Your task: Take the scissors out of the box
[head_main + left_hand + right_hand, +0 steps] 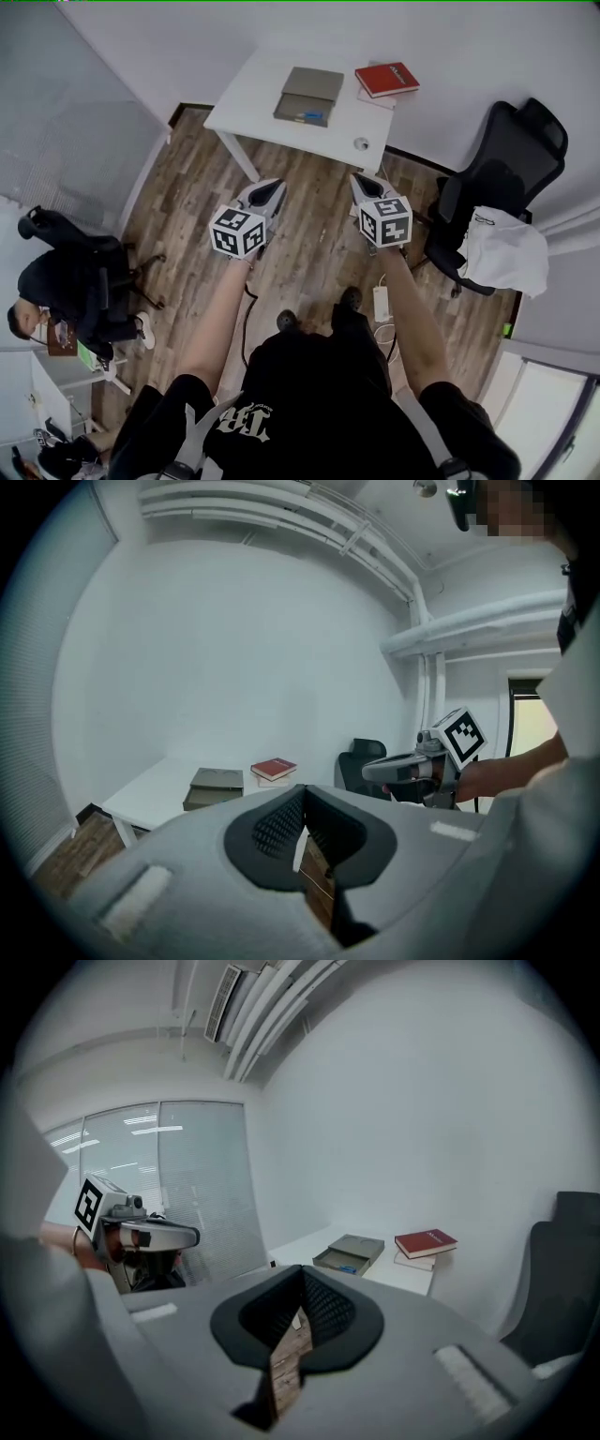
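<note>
My left tongs (274, 190) and right tongs (360, 184) are both pinched shut and empty, well short of the box (309, 94). The blue scissors (312, 116) seem to lie in its open tray. If I arrive with the tongs shut, I'd likely shove the box along the surface (251, 89).

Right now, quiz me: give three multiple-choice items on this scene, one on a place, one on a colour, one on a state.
1. Where is the red book? A) on the floor B) on the table, beside the box C) inside the box
2. What colour is the cloth on the chair? A) blue B) red C) white
3. How is the right gripper? A) shut, empty B) wide open C) clamped on scissors
1 B: it lies on the tabletop by the box. 2 C: white cloth drapes the black chair. 3 A: its pads meet, nothing between.
</note>
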`<act>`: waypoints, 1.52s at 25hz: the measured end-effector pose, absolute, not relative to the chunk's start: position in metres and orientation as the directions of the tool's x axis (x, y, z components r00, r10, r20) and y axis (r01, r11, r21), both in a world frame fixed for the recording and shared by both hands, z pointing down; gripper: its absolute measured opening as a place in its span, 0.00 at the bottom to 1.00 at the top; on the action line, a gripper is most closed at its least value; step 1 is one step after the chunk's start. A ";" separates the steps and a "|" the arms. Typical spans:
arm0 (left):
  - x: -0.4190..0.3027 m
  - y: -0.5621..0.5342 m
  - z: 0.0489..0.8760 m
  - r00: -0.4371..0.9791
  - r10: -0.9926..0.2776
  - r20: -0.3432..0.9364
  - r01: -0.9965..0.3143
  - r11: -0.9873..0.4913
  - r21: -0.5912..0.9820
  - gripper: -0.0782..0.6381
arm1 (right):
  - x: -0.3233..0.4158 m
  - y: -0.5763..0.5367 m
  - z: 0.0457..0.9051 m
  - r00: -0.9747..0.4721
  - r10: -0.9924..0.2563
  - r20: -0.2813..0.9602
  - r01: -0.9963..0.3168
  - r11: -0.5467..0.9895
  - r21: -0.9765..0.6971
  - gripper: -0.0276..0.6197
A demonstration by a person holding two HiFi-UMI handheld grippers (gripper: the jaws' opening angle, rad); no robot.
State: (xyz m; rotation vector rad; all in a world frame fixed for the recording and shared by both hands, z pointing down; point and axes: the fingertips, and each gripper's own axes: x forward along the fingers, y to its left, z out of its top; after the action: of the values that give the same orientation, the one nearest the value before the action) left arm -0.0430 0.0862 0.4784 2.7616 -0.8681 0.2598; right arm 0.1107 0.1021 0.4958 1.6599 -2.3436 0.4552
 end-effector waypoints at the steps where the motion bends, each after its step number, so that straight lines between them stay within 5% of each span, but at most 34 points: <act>1: -0.035 0.081 0.476 0.803 -0.548 0.235 -0.588 -0.792 0.166 0.11 | 0.117 0.096 0.494 -0.343 -0.867 0.361 -0.939 0.323 -0.117 0.05; 14: 0.038 0.062 0.480 0.766 -0.594 0.245 -0.637 -0.753 0.167 0.11 | 0.182 0.058 0.506 -0.429 -0.830 0.356 -0.903 0.402 -0.152 0.05; 38: 0.017 -0.129 0.491 0.715 -0.673 0.191 -0.699 -0.684 0.206 0.11 | 0.167 -0.145 0.513 -0.488 -0.782 0.389 -0.866 0.490 -0.102 0.05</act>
State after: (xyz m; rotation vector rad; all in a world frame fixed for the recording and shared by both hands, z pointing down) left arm 0.0172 -0.1290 0.4907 2.6585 -1.0860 0.1448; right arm 0.1672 -0.1449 0.5130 1.3938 -2.4480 0.4135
